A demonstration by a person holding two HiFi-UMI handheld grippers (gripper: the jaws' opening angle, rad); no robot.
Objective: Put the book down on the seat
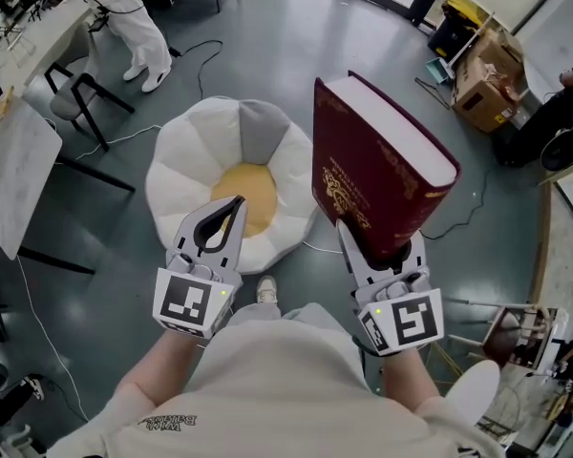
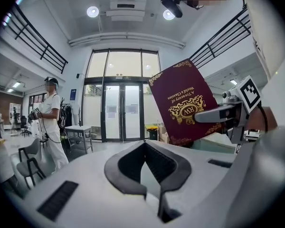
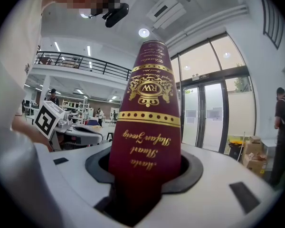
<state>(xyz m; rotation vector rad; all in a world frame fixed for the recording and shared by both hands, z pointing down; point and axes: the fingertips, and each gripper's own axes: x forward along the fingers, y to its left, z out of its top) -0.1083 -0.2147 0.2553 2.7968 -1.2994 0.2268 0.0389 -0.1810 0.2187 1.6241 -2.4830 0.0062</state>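
Clamping the book (image 1: 382,160) between its fingers, the right gripper (image 1: 371,244) holds it off the seat (image 1: 186,175); left gripper (image 1: 231,208) fingers together, empty.

Lab hall — workbench (image 1: 24,46), floor cables (image 1: 202,48), glass doors (image 2: 122,112).

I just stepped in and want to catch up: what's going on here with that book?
A person works a gripper in each hand. The right gripper clamps a thick maroon book, held upright in the air. The left gripper is shut and empty. The seat, a white petal-shaped cushion with a yellow centre, sits on the floor below; the book is not on it yet.
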